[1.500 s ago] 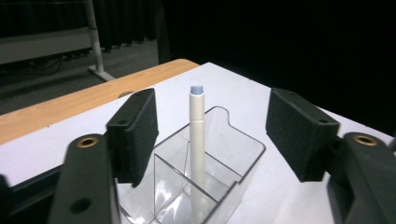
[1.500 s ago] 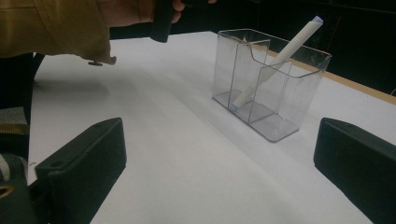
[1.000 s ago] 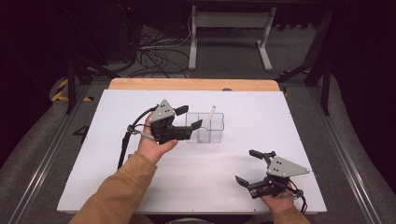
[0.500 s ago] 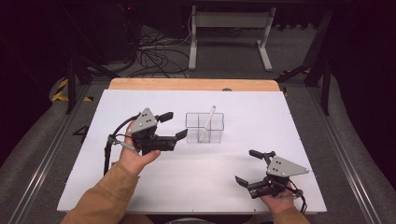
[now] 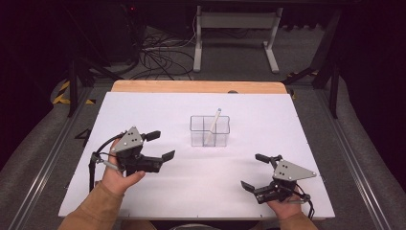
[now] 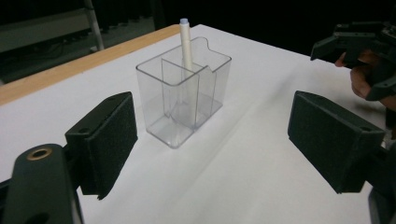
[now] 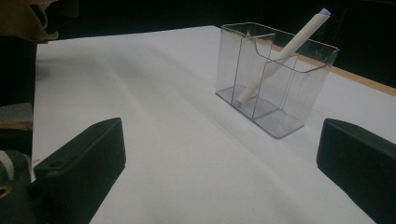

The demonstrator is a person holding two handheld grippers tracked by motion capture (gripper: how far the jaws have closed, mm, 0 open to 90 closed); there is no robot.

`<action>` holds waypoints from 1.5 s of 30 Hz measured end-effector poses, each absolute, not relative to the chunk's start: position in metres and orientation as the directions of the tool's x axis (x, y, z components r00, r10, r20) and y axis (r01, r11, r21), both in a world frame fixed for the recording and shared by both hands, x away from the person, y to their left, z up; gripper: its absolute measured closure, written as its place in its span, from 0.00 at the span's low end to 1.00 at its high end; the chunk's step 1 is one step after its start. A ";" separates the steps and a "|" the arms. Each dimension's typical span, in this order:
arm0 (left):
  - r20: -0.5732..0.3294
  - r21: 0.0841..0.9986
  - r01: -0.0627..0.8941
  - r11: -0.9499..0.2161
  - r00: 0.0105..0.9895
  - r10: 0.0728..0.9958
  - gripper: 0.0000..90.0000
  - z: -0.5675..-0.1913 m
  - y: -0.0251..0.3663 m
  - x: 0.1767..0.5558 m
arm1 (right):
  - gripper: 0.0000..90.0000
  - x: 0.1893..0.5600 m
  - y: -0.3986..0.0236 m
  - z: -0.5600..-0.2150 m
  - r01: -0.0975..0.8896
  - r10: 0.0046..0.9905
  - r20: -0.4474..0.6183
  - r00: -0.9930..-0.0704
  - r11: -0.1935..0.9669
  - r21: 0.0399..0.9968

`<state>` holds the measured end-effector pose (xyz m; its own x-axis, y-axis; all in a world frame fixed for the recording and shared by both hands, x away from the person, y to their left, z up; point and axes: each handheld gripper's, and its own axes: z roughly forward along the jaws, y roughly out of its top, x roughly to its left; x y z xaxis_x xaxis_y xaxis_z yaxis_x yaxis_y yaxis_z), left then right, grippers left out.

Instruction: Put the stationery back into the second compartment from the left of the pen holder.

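From above, a clear divided holder stands near the middle of the white bench, with a white pen leaning in it, its tip poking above the rim. The left gripper sits near the front left of the bench, well apart from the holder, its jaws spread and pinching nothing; they have just been opening, with nothing between them. The right gripper rests low at the front right, jaws likewise spread and empty.

In the left gripper view, the holder stands free between the two black jaws but farther off, and the pen stands in one of the rear compartments, tilted against a divider. The right gripper shows at the far right edge.

In the right gripper view, the holder lies ahead and to the right, and the pen slants up across it, touching the rim.

To my eye the pen is already dropped in and the left hand is clear of it. Next, I'd guess, comes resting both hands, or a fresh reach for the pen from above.
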<state>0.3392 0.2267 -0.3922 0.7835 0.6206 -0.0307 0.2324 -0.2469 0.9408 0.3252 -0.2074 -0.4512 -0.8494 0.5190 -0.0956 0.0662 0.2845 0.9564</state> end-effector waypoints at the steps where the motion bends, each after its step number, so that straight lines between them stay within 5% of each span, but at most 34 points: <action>1: -0.032 0.940 0.234 -0.249 0.786 0.617 0.19 -0.395 0.229 0.337 | 0.02 0.325 -0.207 -0.451 0.066 0.515 -0.096 -0.852 0.287 0.956; 24: -0.082 0.914 0.327 -0.242 0.731 0.677 0.16 -0.452 0.274 0.313 | 0.02 0.325 -0.205 -0.452 0.073 0.505 -0.096 -0.858 0.306 0.949; 45: -0.067 0.917 0.313 -0.245 0.730 0.680 0.13 -0.476 0.291 0.299 | 0.02 0.327 -0.205 -0.456 0.091 0.499 -0.084 -0.863 0.317 0.944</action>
<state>0.2987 0.2912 -0.4760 0.7297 0.6805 -0.0672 0.3133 -0.2454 0.9174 0.3271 -0.2048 -0.4565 -0.8628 0.4986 -0.0838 0.0914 0.3168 0.9441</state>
